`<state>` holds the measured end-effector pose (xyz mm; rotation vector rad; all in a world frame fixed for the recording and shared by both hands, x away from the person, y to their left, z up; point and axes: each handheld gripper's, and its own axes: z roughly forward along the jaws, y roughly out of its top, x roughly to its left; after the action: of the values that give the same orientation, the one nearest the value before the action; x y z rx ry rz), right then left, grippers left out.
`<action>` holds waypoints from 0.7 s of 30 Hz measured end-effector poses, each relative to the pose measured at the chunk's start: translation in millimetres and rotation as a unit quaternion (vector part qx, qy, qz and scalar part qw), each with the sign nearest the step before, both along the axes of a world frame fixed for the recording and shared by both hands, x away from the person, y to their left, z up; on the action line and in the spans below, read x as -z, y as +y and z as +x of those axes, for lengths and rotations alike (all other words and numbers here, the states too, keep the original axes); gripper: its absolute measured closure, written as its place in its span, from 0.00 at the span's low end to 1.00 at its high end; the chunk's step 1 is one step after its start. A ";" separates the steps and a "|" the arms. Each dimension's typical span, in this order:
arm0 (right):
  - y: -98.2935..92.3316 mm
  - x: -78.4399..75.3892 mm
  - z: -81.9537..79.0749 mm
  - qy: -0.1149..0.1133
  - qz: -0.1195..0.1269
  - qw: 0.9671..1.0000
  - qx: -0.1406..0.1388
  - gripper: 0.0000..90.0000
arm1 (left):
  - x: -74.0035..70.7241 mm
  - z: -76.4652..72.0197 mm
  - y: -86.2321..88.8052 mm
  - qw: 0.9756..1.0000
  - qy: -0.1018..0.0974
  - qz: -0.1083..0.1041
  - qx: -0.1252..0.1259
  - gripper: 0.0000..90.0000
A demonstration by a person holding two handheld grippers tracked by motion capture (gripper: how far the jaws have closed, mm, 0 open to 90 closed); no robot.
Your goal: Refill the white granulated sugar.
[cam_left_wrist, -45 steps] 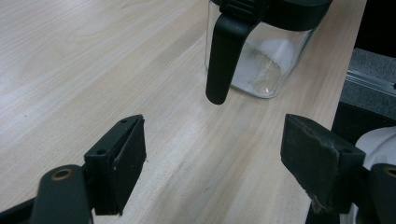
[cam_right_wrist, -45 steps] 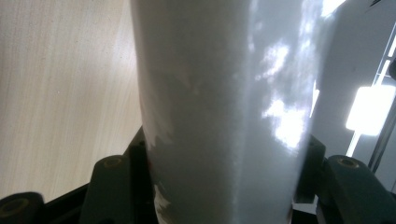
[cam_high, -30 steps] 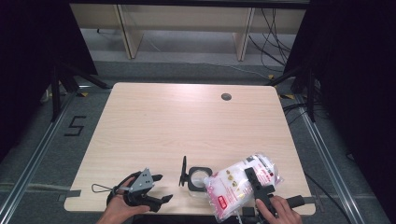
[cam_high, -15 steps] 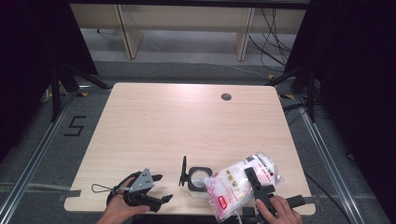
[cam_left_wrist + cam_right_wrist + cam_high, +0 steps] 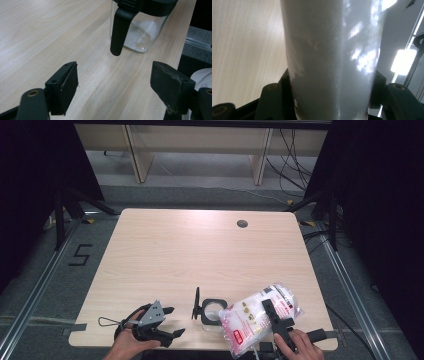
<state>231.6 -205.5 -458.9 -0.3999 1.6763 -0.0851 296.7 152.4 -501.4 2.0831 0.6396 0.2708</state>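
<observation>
Largest, a plastic bag (image 5: 260, 316) of white grains, red-printed, clamped between the jaws of the right gripper (image 5: 276, 315) and tilted over the table's (image 5: 200, 250) near edge, mouth end leaning toward the jar. In the right gripper view, pressed on both sides by the pads. Next, a clear square jar (image 5: 212, 310) with black rim and hinged lid (image 5: 196, 303) swung open, just beside the bag; some white grains at its bottom (image 5: 140, 37). Left gripper (image 5: 167, 322) spread wide, holding nothing, near the jar.
</observation>
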 end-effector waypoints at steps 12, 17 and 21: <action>-0.2 -0.5 0.1 0.003 0.003 1.000 0.001 0.48 | -1.0 1.0 1.5 1.000 -0.002 0.014 0.004 0.24; 0.0 -1.8 0.1 0.002 -0.001 1.000 0.000 0.49 | -0.4 0.3 0.1 1.000 0.003 0.000 0.001 0.24; -0.5 -2.2 -0.3 0.008 0.001 1.000 0.005 0.49 | -0.4 0.0 0.1 1.000 0.005 -0.001 -0.001 0.24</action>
<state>231.3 -206.0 -456.7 -0.3923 1.6943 -0.0877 296.7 152.5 -501.0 2.0836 0.6467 0.2606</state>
